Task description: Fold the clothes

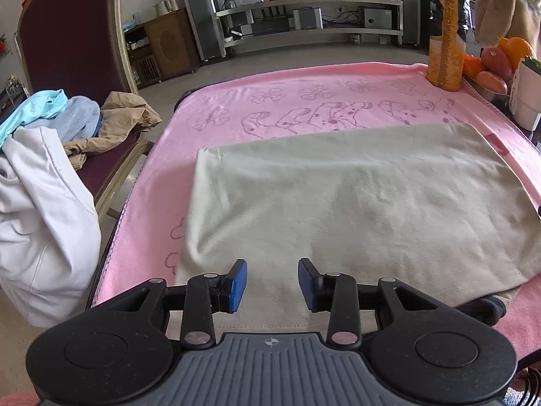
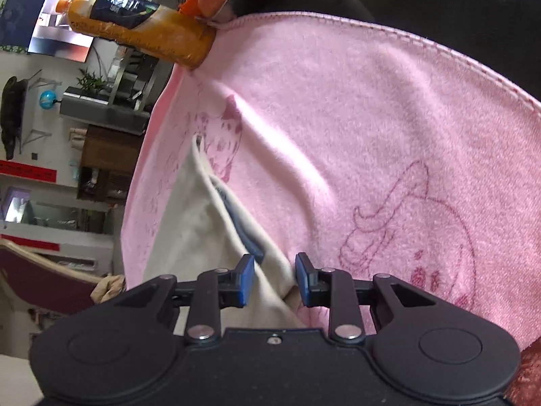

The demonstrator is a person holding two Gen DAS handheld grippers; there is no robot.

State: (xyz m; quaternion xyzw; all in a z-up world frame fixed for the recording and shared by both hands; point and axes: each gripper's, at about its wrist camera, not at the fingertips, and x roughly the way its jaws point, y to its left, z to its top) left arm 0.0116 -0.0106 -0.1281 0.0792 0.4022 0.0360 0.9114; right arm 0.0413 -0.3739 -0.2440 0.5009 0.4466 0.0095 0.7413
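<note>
Cream fabric, a folded garment (image 1: 338,199), lies flat on the pink towel (image 1: 270,101) directly ahead of the left gripper (image 1: 272,284), its near hem running under the blue pads. That gripper's jaws stand partly apart with nothing between the pads; they hang just above the cloth without pinching it. Beyond the garment's far edge the towel's printed flower and cartoon outlines show. Ahead and to the right of this gripper stand an orange juice bottle (image 1: 446,34) and a bowl of fruit (image 1: 493,67), with a white cup (image 1: 527,91) just beside them. Off to its left a chair (image 1: 67,34) holds a pile of clothes (image 1: 61,118) in blue, tan and white.

Seen along the right gripper (image 2: 274,279), the view is rolled on its side. Here the garment's corner (image 2: 216,230) comes up from below and passes through the gap between the blue pads, a darker blue-grey layer showing inside its fold. The jaws are narrow but stand off the cloth on both sides, so the pads do not appear to press it. To the right of this gripper the pink towel spreads wide, rumpled into a soft ridge. The juice bottle (image 2: 142,30) sits far ahead, at the towel's edge.
</note>
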